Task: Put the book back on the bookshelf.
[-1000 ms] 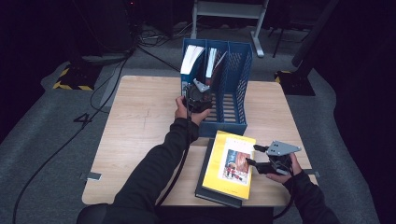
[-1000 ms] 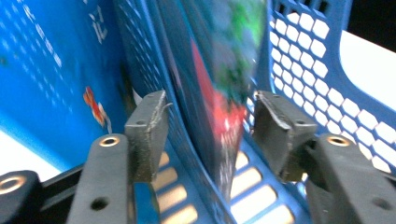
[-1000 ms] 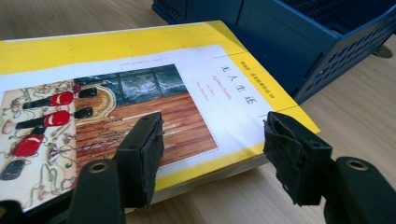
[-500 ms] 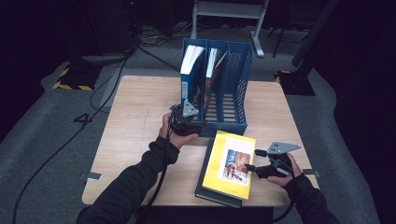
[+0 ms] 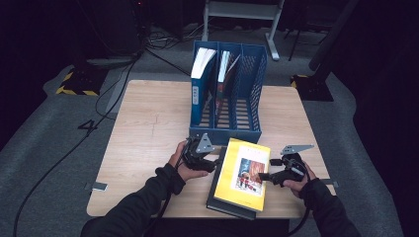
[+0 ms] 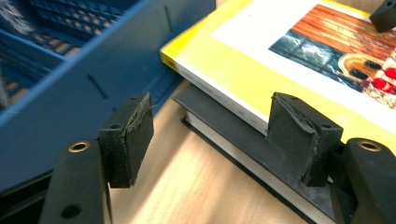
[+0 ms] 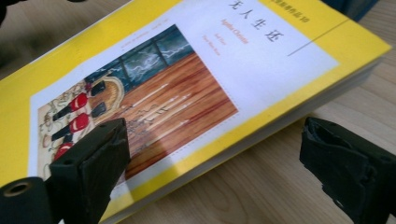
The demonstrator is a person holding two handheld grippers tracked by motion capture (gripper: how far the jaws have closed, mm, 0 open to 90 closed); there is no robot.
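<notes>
From above, my yellow book (image 5: 243, 174) covers most of the dark book (image 5: 232, 206) beneath it; only the dark book's left and near edges show. In my left gripper view, the picture's edge cuts off the file rack (image 6: 84, 74) and the yellow book's cover. In my right gripper view, small print under the cover title is too small to read.
</notes>
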